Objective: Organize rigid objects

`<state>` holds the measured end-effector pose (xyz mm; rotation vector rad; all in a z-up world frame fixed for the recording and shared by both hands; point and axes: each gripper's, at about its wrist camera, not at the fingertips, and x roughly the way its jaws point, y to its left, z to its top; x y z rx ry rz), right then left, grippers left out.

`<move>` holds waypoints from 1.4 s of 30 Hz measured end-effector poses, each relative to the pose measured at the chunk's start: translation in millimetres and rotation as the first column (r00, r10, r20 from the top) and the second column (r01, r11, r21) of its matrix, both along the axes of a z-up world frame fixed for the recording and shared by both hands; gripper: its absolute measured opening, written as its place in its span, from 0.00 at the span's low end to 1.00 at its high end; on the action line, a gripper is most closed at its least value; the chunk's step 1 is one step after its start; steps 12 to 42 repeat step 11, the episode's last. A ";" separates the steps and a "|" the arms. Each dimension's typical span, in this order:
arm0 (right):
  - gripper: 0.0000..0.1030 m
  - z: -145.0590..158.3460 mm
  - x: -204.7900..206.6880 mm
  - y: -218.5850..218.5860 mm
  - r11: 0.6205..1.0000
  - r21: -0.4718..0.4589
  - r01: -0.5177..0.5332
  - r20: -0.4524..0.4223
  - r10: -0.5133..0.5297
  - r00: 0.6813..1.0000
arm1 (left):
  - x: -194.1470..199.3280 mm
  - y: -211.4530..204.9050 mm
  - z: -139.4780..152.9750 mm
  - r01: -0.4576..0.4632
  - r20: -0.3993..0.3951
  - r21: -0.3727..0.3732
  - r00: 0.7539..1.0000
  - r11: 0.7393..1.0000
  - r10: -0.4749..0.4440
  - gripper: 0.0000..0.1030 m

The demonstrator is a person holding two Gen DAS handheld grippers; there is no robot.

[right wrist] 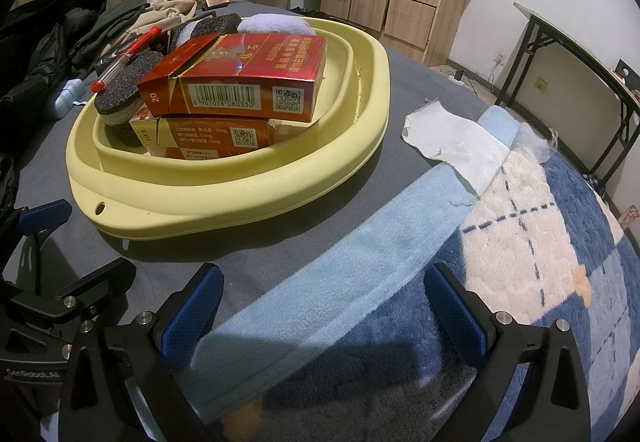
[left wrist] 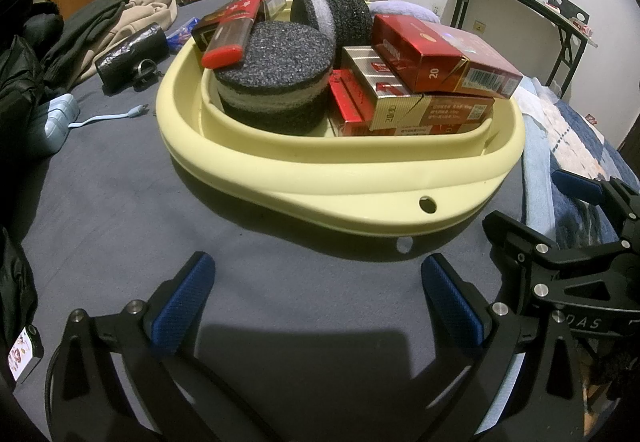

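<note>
1. As I read the bed from its left edge, loose stock lies outside the basin: dark clothing (left wrist: 24, 82), a pale blue charger with cable (left wrist: 56, 118), and a black foil-wrapped cylinder (left wrist: 132, 50) with a small ring just beside it. I cannot tell which of these count as task items.
2. Left gripper (left wrist: 318, 302): jaws spread wide, nothing held, hovering over bare grey sheet just short of the basin's near rim.
3. Yellow basin (left wrist: 328, 178), centre of the bed, well filled: a round black sponge puck (left wrist: 276, 54) at left, a red lighter (left wrist: 232, 30) resting across its top, a second dark puck (left wrist: 340, 16) behind, and stacked cigarette packs (left wrist: 436, 58) at right, the topmost overhanging the inner wall.
4. Progress, my judgement: sorting looks mostly done, since the rigid pieces I can identify sit inside the basin; only the left-side strays may remain.
5. Right gripper (right wrist: 324, 310): jaws likewise wide apart and empty, poised above the blue fleece blanket (right wrist: 360, 242).
6. White cloth scrap (right wrist: 452, 142), right of the basin, soft, likely not task stock.
7. Clearance: open sheet lies between both grippers and the rim; the raised lip and tilted top pack are the snag points.
</note>
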<state>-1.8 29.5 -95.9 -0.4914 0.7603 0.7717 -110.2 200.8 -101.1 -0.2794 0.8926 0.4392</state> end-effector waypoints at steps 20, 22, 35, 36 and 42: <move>1.00 -0.2 -0.7 0.4 1.000 -0.004 -0.001 0.006 0.001 1.000 | -0.9 2.8 -0.5 -0.001 0.011 -0.008 1.000 1.000 0.001 1.00; 1.00 -0.2 -0.7 0.4 1.000 -0.004 -0.001 0.006 0.001 1.000 | -0.9 2.8 -0.5 -0.001 0.011 -0.008 1.000 1.000 0.001 1.00; 1.00 -0.2 -0.7 0.4 1.000 -0.004 -0.001 0.006 0.001 1.000 | -0.9 2.8 -0.5 -0.001 0.011 -0.008 1.000 1.000 0.001 1.00; 1.00 -0.2 -0.7 0.4 1.000 -0.004 -0.001 0.006 0.001 1.000 | -0.9 2.8 -0.5 -0.001 0.011 -0.008 1.000 1.000 0.001 1.00; 1.00 -0.2 -0.7 0.4 1.000 -0.004 -0.001 0.006 0.001 1.000 | -0.9 2.8 -0.5 -0.001 0.011 -0.008 1.000 1.000 0.001 1.00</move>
